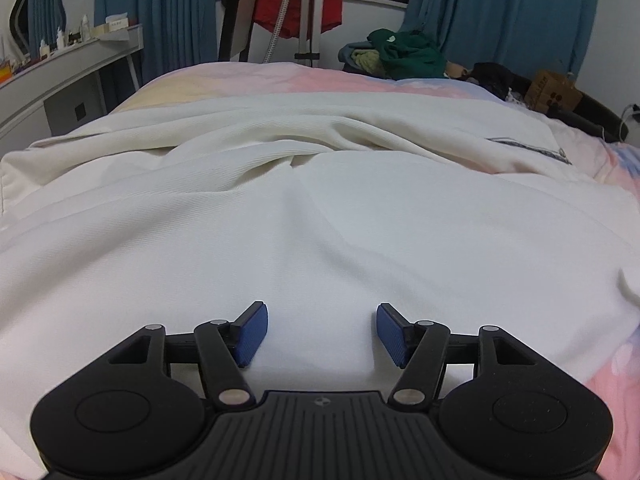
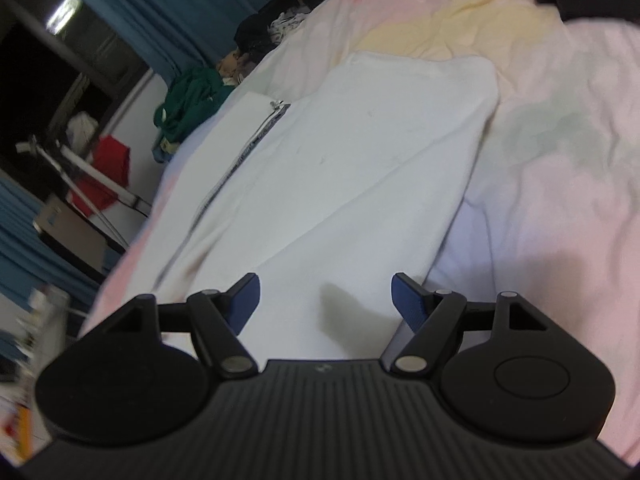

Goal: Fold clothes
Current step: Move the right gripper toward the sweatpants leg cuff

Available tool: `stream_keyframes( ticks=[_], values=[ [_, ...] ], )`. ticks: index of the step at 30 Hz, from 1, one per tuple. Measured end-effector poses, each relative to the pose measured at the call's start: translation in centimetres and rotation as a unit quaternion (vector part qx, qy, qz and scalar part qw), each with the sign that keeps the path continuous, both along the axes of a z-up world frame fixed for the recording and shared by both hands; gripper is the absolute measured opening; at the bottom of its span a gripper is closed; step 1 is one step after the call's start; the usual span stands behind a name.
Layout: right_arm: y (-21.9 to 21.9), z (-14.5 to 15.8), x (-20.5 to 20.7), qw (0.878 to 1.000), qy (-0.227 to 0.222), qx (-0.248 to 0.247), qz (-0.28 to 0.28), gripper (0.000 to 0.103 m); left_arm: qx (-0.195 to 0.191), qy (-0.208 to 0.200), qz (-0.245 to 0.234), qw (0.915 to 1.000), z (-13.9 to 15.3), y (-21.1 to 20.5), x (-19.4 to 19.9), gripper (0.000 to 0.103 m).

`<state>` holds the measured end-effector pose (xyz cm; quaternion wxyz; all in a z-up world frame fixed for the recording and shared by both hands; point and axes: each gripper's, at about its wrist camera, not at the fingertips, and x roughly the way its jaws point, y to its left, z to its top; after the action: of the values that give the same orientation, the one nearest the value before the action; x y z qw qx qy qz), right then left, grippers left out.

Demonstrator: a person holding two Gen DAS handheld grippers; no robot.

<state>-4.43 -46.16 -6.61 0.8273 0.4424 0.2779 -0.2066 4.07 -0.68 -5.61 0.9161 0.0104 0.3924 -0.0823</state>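
Note:
A white zip-up garment (image 1: 320,208) lies spread across the bed, with folds bunched along its far side and a dark zipper (image 1: 532,148) at the right. My left gripper (image 1: 322,334) hovers open just above its near part, blue pads apart with nothing between them. In the right wrist view the same white garment (image 2: 340,168) stretches away with its zipper (image 2: 240,156) on the left. My right gripper (image 2: 326,300) is open over the garment's near end, holding nothing.
The bed has a pink, yellow and pale blue sheet (image 2: 560,160). A green clothes pile (image 1: 408,54) and dark items sit at the far edge. A white desk (image 1: 60,76) stands left, with blue curtains (image 1: 500,12), a red cloth on a rack (image 1: 298,10) and a cardboard box (image 1: 554,92) behind.

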Motion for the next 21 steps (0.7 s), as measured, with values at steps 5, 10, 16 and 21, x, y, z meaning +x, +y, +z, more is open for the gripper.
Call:
stream_keyframes(
  ticks=[5, 10, 16, 21],
  values=[
    [-3.0, -0.1, -3.1, 0.994, 0.011, 0.021, -0.106, 0.076, 0.005, -0.002, -0.004, 1.0, 0.2, -0.4, -0.7, 0.064],
    [-6.4, -2.0, -3.4, 0.983, 0.004, 0.085, -0.16, 0.076, 0.007, -0.002, -0.013, 0.9999, 0.2, -0.9, -0.6, 0.065],
    [-10.9, -5.6, 2.0, 0.988, 0.031, 0.044, -0.146, 0.069, 0.003, -0.003, -0.026, 0.9997, 0.1, -1.7, -0.3, 0.065],
    [-12.2, -6.9, 2.9, 0.991, -0.01, 0.02, -0.131, 0.024, 0.0, -0.004, -0.033, 0.9995, 0.0, -2.1, -0.1, 0.065]
  ],
)
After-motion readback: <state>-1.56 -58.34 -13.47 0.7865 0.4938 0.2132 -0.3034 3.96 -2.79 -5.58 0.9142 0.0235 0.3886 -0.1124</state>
